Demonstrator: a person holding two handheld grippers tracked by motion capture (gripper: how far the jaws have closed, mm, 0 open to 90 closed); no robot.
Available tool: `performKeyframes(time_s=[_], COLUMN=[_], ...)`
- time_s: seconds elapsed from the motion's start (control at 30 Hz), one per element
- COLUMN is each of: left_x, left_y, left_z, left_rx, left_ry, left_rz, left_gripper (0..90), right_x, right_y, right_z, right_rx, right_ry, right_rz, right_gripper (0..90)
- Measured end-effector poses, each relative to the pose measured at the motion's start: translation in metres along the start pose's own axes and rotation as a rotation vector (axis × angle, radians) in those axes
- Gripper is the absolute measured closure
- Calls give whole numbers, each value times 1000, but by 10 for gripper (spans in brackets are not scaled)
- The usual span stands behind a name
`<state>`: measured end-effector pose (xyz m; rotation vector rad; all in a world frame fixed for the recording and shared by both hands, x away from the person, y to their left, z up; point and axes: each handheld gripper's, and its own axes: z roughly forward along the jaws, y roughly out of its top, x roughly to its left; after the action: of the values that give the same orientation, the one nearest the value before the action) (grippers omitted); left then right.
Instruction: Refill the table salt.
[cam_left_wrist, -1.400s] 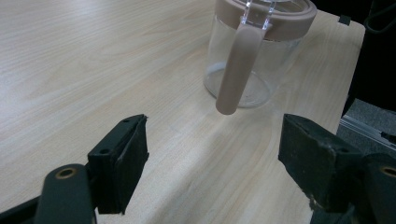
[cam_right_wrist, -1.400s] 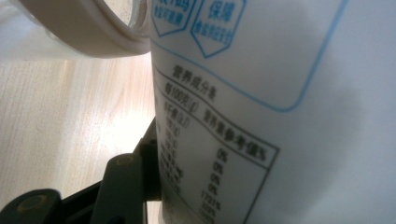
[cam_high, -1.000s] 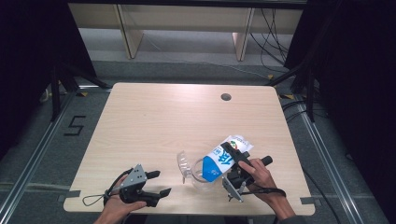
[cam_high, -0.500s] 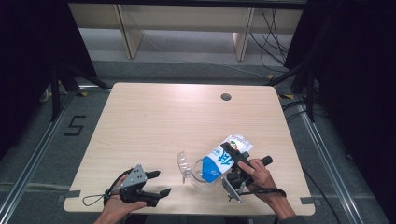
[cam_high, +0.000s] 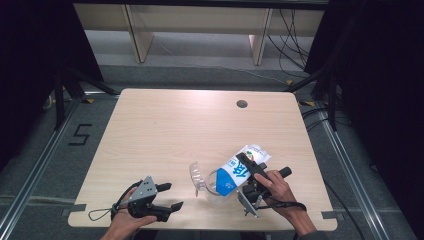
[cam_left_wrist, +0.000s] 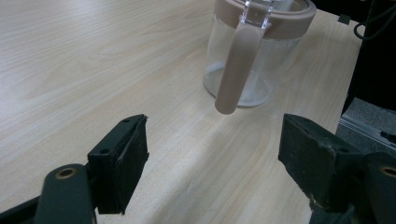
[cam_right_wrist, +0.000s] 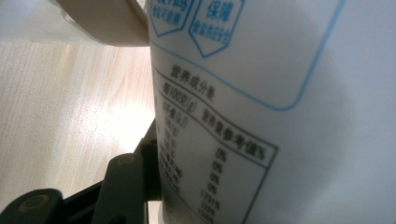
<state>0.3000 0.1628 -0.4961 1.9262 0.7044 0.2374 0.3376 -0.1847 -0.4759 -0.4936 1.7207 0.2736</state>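
Note:
A white and blue milk carton (cam_high: 239, 171) is tilted with its top end over a clear pitcher (cam_high: 211, 188) near the table's front edge. My right gripper (cam_high: 248, 174) is shut on the carton; in the right gripper view the carton's label (cam_right_wrist: 280, 93) is close up, with one black finger (cam_right_wrist: 126, 186) against its side and the pitcher's tan rim (cam_right_wrist: 102, 23) above. At the front left, my left gripper (cam_high: 172, 196) rests open with nothing between its fingers. In the left gripper view its jaws stand wide apart (cam_left_wrist: 215, 163), pointed at the pitcher (cam_left_wrist: 252, 60) and its tan handle (cam_left_wrist: 233, 70).
The pale wooden table (cam_high: 175, 130) has a round cable hole (cam_high: 242, 104) at the back right. The pitcher's clear lid flap (cam_high: 195, 175) sticks out to the left. Shelving (cam_high: 200, 20) stands behind the table, and dark frames and cables flank it.

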Motion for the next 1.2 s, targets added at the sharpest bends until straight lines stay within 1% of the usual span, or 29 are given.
performKeyframes(time_s=[0.07,0.1,0.13,0.17,0.27,0.3,0.37,0.4,0.43,0.47,0.5,0.53,0.7,0.77,0.9,0.93,0.97,1.0,1.07,1.1,1.13,1.17,1.2], left_x=[0,0,0,0,0,0,0,0,0,0,0,0,0,0,0,0,0,0,0,0,0,0,0], left_y=[0,0,0,0,0,0,0,0,0,0,0,0,0,0,0,0,0,0,0,0,0,0,0], left_z=[0,0,0,0,0,0,0,0,0,0,0,0,0,0,0,0,0,0,0,0,0,0,0], left_rx=[0,0,2,1,2,0,2,1,1,1,0,2,0,0,0,1,0,0,0,0,0,0,0], left_ry=[0,0,0,2,1,1,2,0,0,0,0,2,0,1,1,0,0,0,1,1,0,0,0], left_rz=[-1,-1,0,-2,-1,-1,-3,-4,-3,-4,-1,-1,-1,0,-2,-1,-2,-2,-8,-4,-3,-2,-2], left_gripper=[234,234,235,235,234,235,234,235,235,235,235,234,235,235,235,234,235,235,234,235,234,234,234], right_x=[0,-3,-1,1,1,1,1,0,-3,-4,-4,-4,-5,-4,-4,-2,1,0,0,0,-4,-4,-1], right_y=[0,0,0,0,0,0,0,0,0,1,1,1,1,1,1,1,1,1,1,1,1,1,1], right_z=[0,1,0,0,0,0,0,0,0,1,1,1,1,1,1,0,-1,-1,-1,0,1,1,0], right_rx=[0,-14,-2,6,5,1,8,4,-4,-18,-20,-22,-16,-19,-16,-3,20,15,15,13,-8,-15,-2], right_ry=[-1,-9,-3,-6,-8,-10,-10,-9,-13,-20,-23,-29,-25,-35,-25,-24,-17,-11,-16,-15,-26,-33,-27], right_rz=[2,-35,0,30,27,17,19,-4,-42,-63,-55,-55,-64,-62,-69,-48,-4,-17,-18,-20,-69,-72,-28], right_gripper=[506,506,506,506,506,506,506,506,506,506,506,506,509,509,509,509,509,509,509,509,509,509,509])
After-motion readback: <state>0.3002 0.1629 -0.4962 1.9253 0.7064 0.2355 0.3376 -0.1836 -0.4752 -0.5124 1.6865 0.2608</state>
